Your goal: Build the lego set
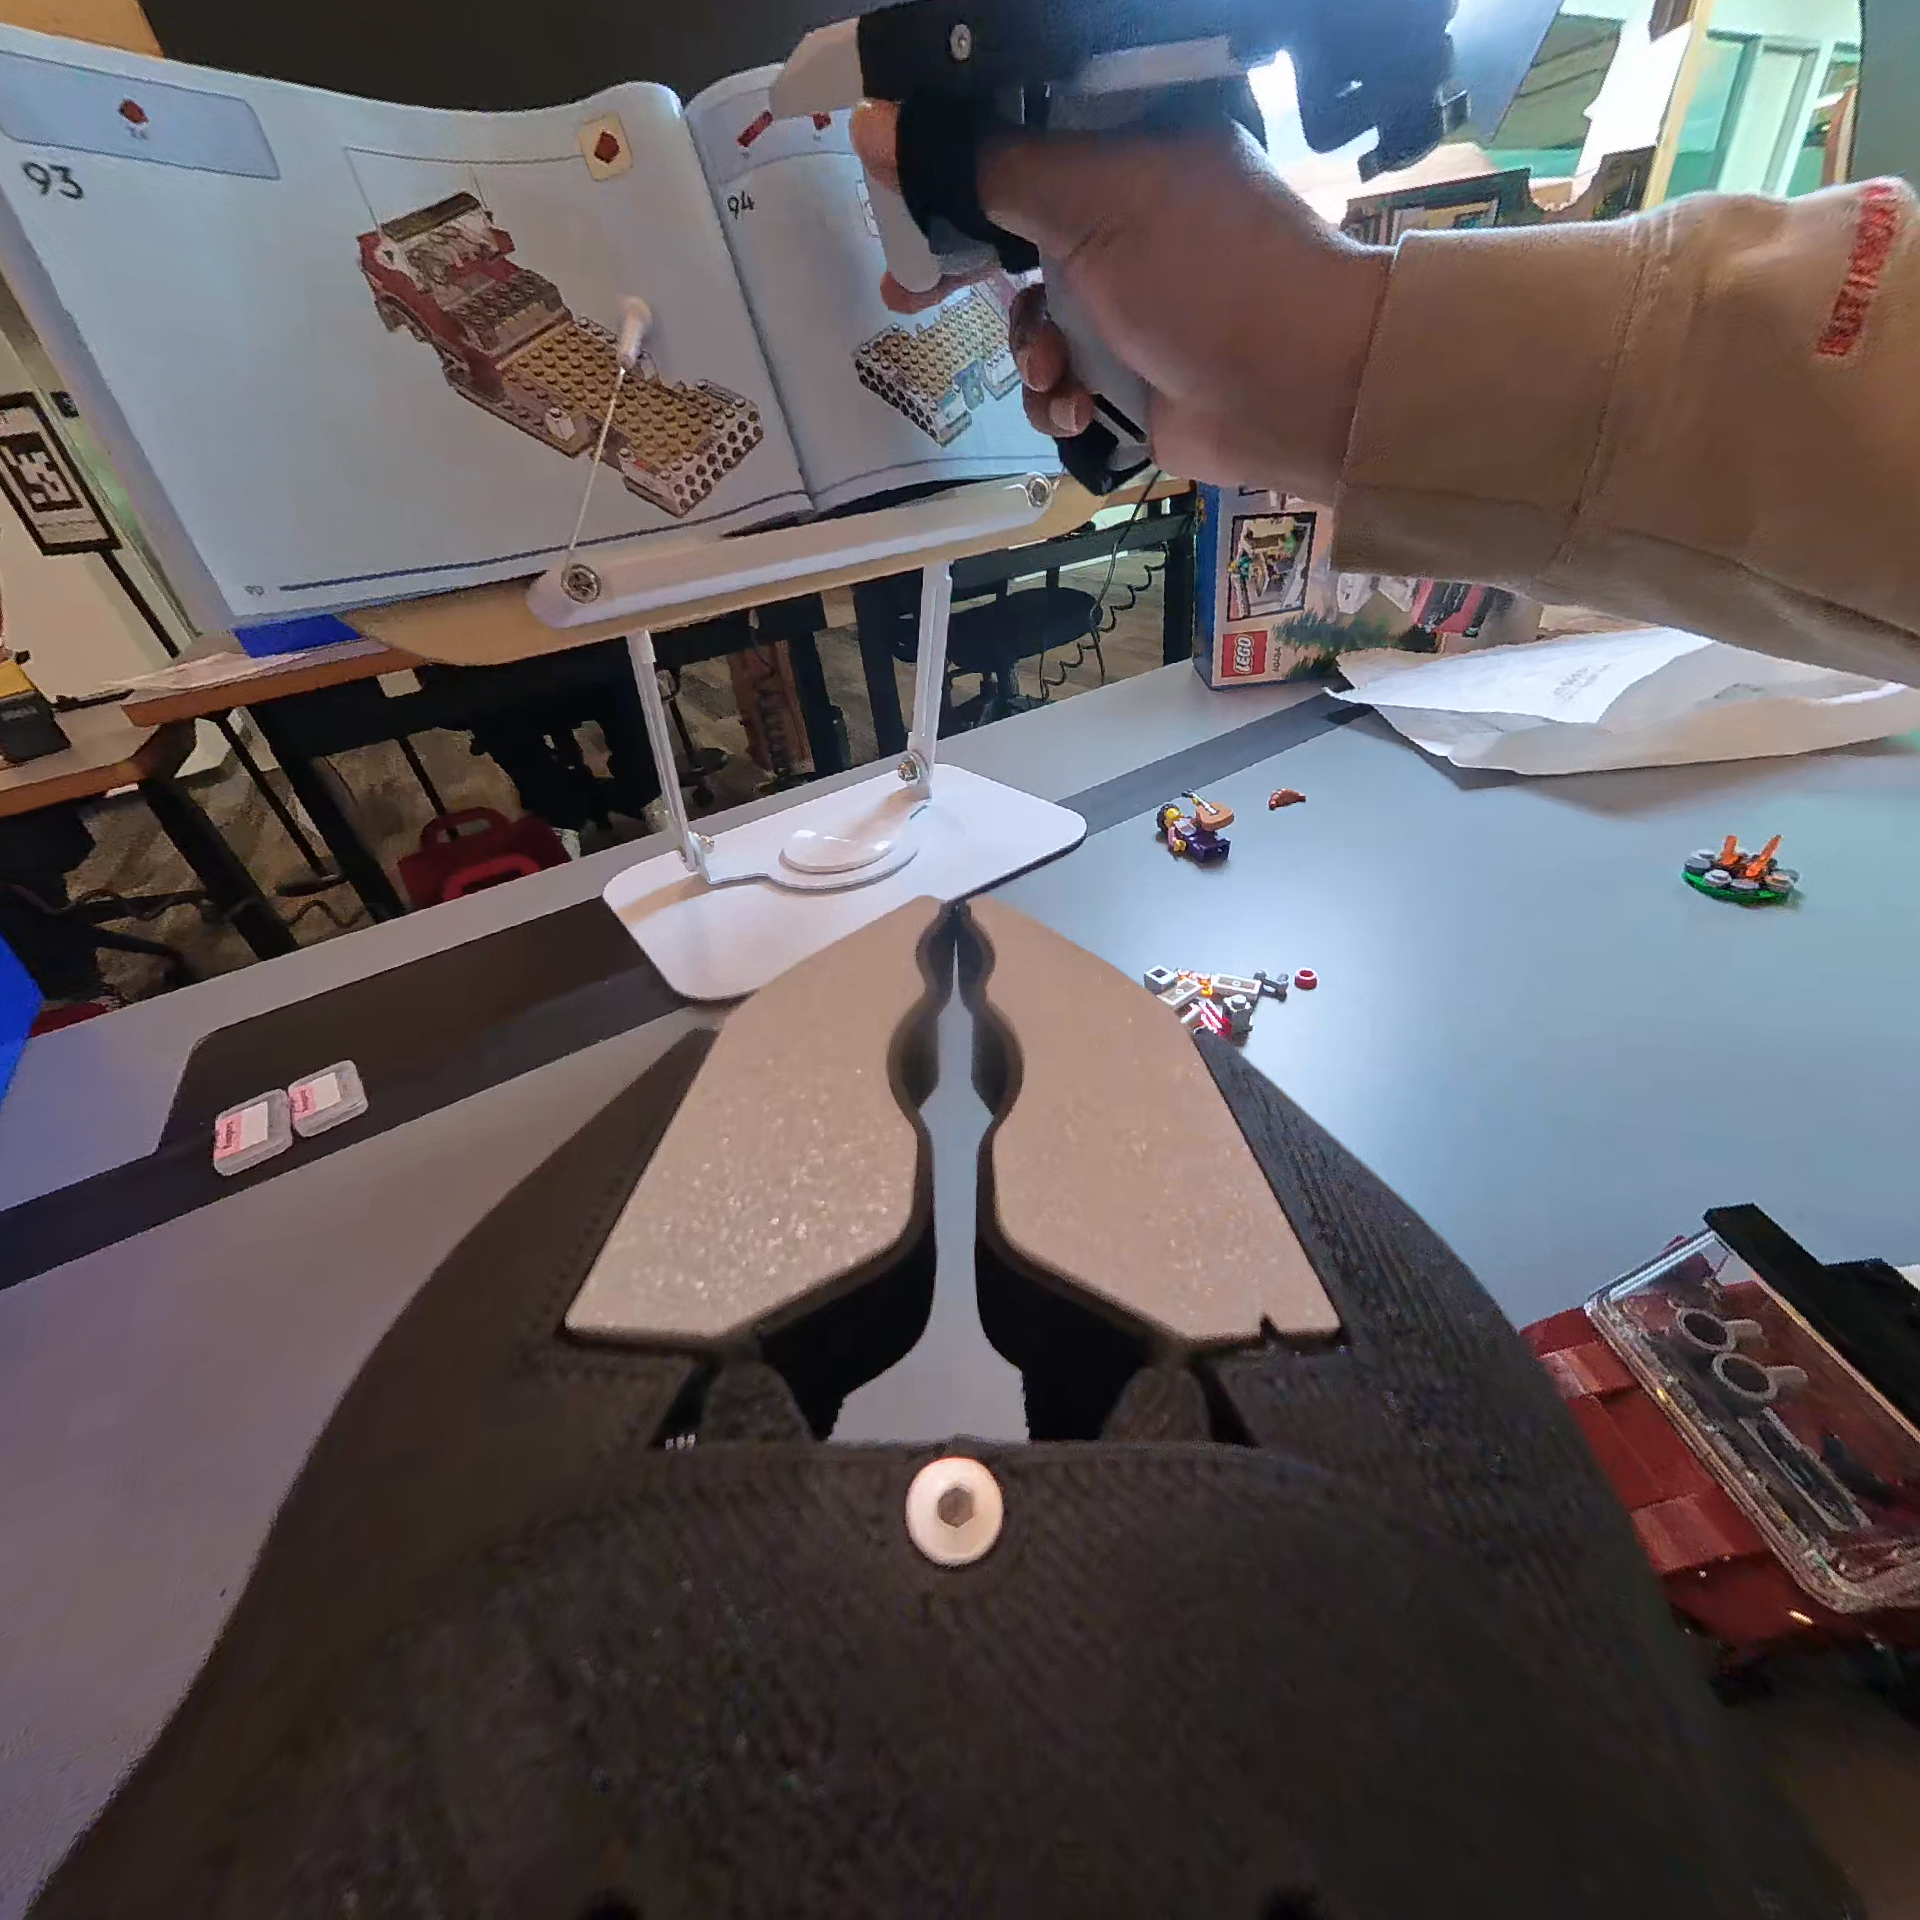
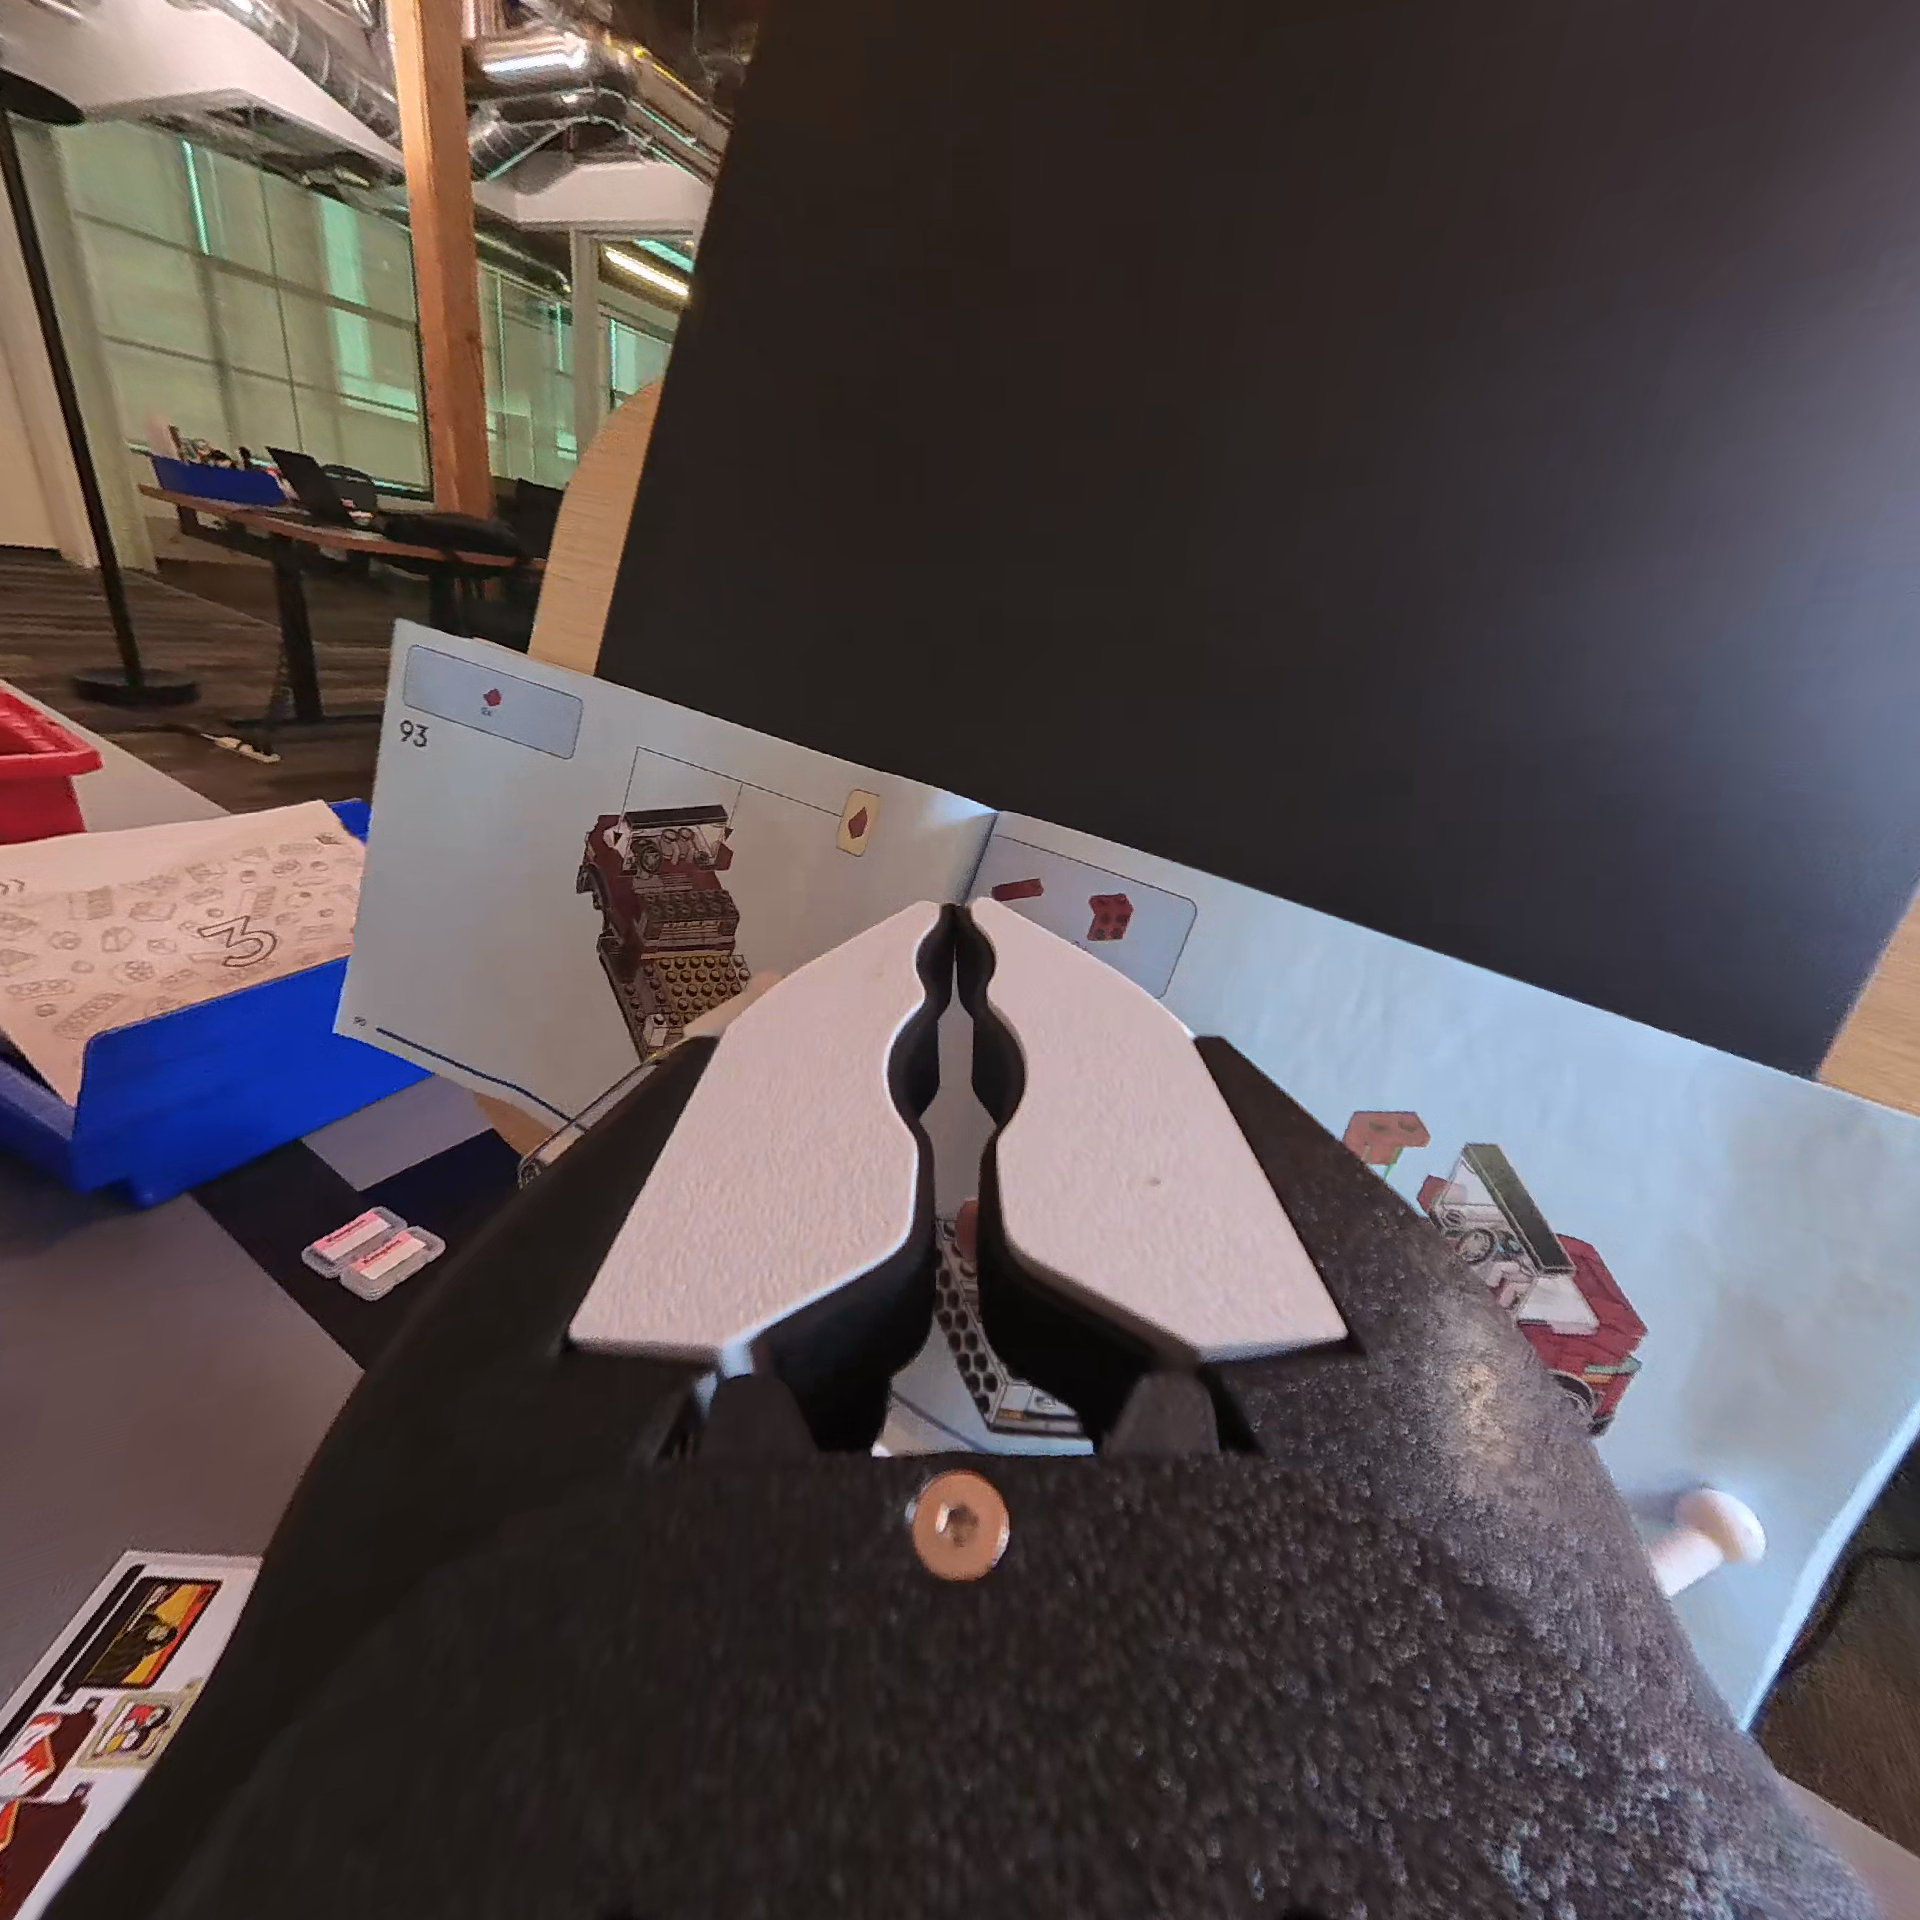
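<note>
My left gripper [image 1: 954, 914] is shut with nothing between its grey fingers [image 1: 790, 1132]. It hovers low over the grey table [image 1: 1455, 1039], just in front of the white base [image 1: 883, 831] of a book stand. The stand holds an open instruction booklet [image 1: 416, 343]. My right gripper [image 2: 956, 914] is shut too, with its white fingers [image 2: 790, 1143] meeting at the tips. It is raised close in front of the booklet [image 2: 727, 883], near the fold. In the left wrist view a hand in a beige sleeve [image 1: 1195, 332] holds that gripper [image 1: 805, 88] up by the booklet's right page.
Loose small bricks [image 1: 1221, 997], a minifigure [image 1: 1195, 826] and a green round build [image 1: 1740, 873] lie on the table. A dark red model with a clear windscreen [image 1: 1714, 1455] sits at right. A set box [image 1: 1262, 592], a paper bag [image 1: 1610, 707], two small clear cases [image 2: 374, 1252], a blue bin [image 2: 187, 1081] and a sticker sheet [image 2: 94, 1704] are around. Tip to tip, the grippers are about 30 cm apart.
</note>
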